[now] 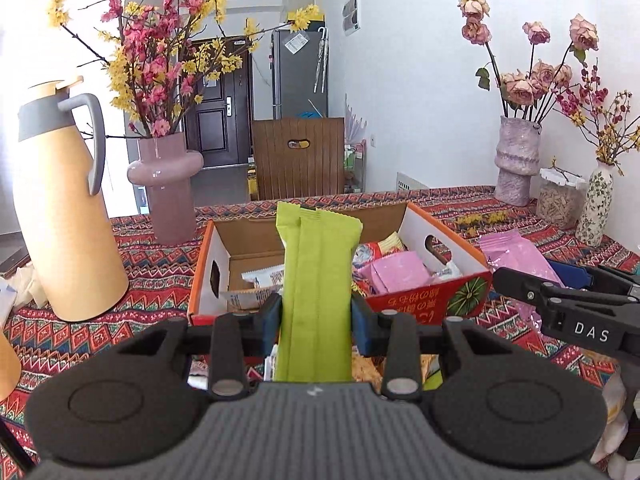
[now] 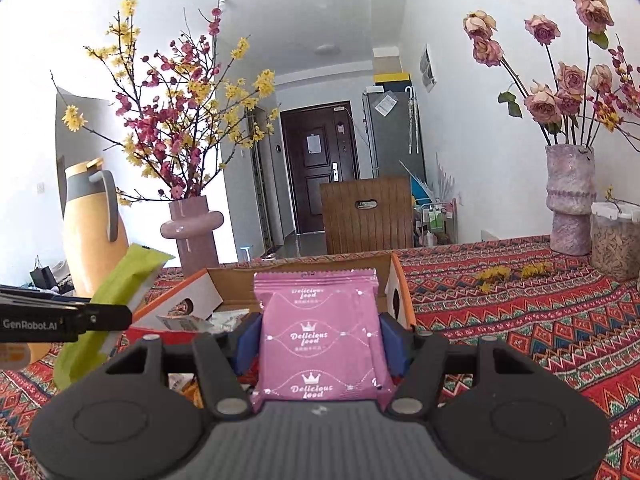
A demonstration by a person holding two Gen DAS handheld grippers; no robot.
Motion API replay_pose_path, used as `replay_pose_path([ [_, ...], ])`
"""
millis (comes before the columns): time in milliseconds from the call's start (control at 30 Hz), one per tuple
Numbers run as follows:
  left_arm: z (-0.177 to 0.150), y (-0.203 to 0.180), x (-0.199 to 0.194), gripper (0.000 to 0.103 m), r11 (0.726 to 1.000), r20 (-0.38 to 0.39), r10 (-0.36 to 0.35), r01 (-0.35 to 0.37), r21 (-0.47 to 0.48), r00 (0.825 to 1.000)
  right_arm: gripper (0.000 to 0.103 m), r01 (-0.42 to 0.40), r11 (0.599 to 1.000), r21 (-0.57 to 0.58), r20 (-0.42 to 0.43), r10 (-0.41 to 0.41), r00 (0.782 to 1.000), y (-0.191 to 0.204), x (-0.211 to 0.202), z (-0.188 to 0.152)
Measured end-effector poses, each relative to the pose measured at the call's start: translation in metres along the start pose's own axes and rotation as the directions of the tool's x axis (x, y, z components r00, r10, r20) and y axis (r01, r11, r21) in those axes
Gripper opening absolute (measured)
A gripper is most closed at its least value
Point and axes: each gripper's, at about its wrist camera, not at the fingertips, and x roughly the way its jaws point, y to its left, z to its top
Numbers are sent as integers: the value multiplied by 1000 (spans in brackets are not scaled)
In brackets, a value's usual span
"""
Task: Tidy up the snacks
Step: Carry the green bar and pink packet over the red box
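behind the table stood a white-walled room with a dark door (image 2: 318, 168), a grey fridge (image 1: 300, 72) and one brown chair back (image 1: 298, 156) pushed up to the far edge. under me lay a patterned red tablecloth (image 2: 520, 320).

i counted two grippers and two packets held. my left gripper (image 1: 316, 316) was closed tight on one long green snack packet (image 1: 316, 280), which stood upright between my blue pads, its top reaching over the near wall of the cardboard box (image 1: 440, 304). my right gripper (image 2: 320, 340) was closed about halfway on one square pink snack packet (image 2: 320, 336) printed "delicious food", gripped at both side edges and held just in front of the same box. in the left view my right gripper showed at the right edge with that pink packet sticking out beyond it.

one box, open at the top, orange-edged, with a hand hole in each end wall. inside it i could see at least one more pink packet (image 1: 394, 272) and several white and mixed wrappers (image 1: 260, 280); i could not count them all.

around it on the table: three vases of flowers, namely a smooth mauve one (image 1: 166, 184), a rough lilac one (image 1: 516, 160) and a small floral one (image 1: 598, 204); one tan thermos jug (image 1: 68, 208); one clear lidded jar (image 1: 560, 196).
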Motion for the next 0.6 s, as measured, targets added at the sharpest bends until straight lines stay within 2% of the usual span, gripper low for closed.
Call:
replay_pose_path([
  [267,31,4,17,37,999,48,20,-18,-34,999,61,-4,1000,-12,21,4,1000,7,32,31],
  [600,50,21,65,37,992,24,60,-57,-112,998,61,15,1000,-12,-5,-15,1000,8,85,47],
])
